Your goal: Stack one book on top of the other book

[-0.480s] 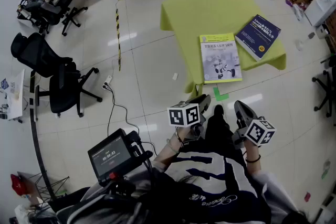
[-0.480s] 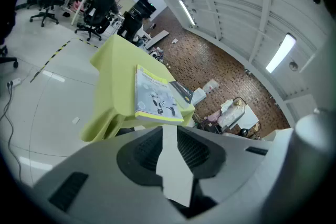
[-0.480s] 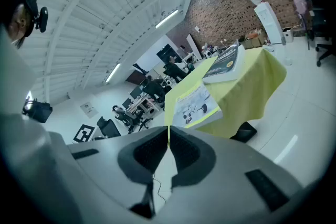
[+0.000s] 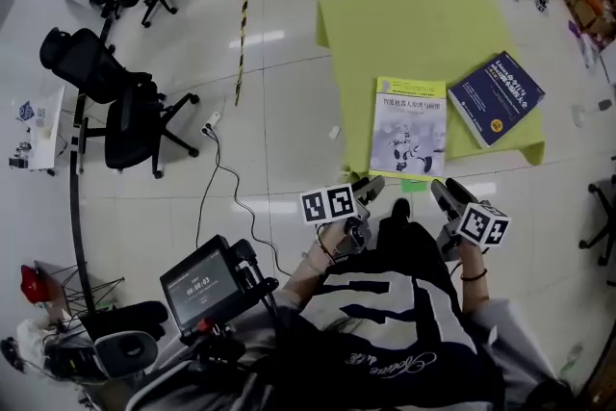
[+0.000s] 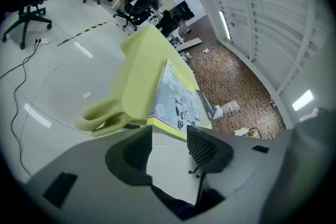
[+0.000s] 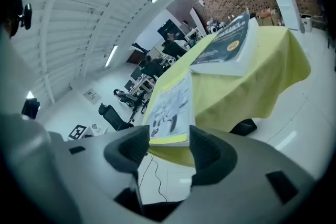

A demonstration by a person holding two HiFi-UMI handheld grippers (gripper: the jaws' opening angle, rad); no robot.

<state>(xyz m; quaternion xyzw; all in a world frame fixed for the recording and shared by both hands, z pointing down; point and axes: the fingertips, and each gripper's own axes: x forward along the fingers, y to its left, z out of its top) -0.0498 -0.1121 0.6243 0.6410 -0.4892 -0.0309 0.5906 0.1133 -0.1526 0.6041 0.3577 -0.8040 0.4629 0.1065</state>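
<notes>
A low bench [image 4: 414, 24] stands on a pale tiled floor [image 4: 289, 111], covered by a yellow-green cloth [image 4: 358, 159] that hangs in folds at its near left corner. Two books lie flat, directly on the cloth. The grey-and-yellow book [image 4: 409, 128] lies at the near edge, face up and about square to it; its near end seems to jut slightly past that edge. The dark blue book [image 4: 496, 98] lies to its right, by the near right corner, turned askew. Its left corner comes just beside the other book's right edge; whether they touch cannot be told. Neither book rests on the other.
</notes>
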